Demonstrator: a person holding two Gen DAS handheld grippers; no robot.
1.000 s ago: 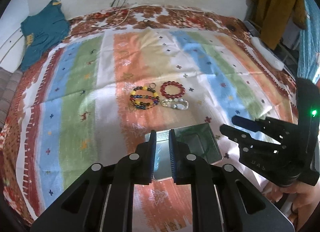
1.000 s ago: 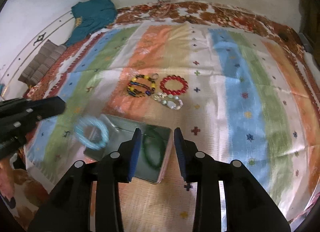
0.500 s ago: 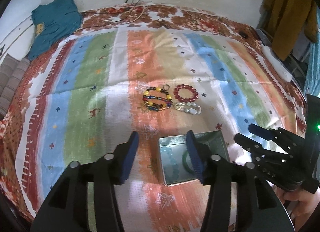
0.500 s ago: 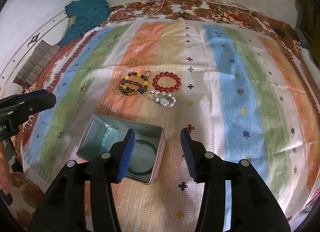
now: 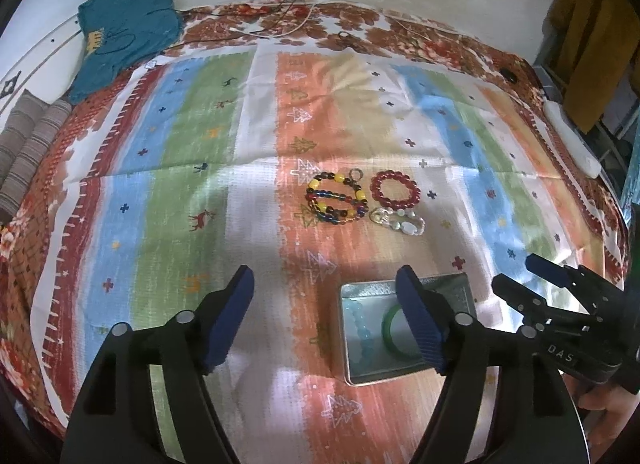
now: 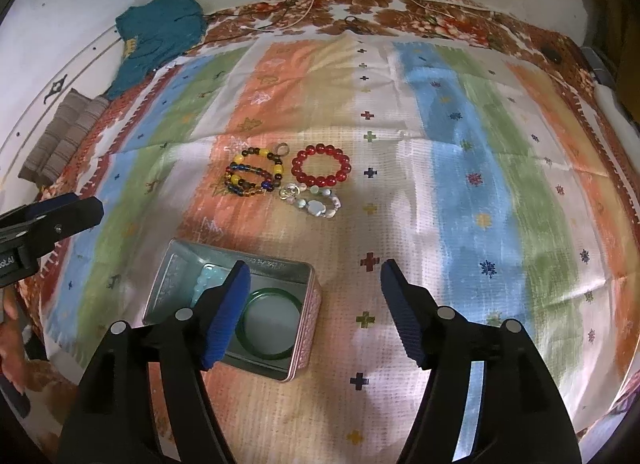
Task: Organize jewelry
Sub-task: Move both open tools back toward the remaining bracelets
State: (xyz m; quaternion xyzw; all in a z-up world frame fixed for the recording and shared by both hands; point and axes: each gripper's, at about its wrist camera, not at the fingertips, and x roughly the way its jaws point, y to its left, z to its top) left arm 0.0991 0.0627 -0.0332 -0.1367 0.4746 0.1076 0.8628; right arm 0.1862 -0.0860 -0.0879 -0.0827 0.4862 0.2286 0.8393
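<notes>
Soft daylight, strong fisheye bend, dark corners

Light washes the middle of the striped cloth (image 5: 256,192) pale, with white glare patches near the metal tin (image 6: 297,360) and broad soft shadows lying towards the bottom of both views. Edges curve hard and fall to black vignette. The centre is fairly sharp; the rim smears, and the tin's floor shines hazily.

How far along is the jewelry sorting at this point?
Done: a green bangle and a light blue bead bracelet lie inside the open tin. In hand: nothing; the left gripper and right gripper are both opening with nothing between their fingers. Left: the red bead bracelet, the multicolour bead bracelet and the pale bead bracelet lie on the striped cloth.
</notes>
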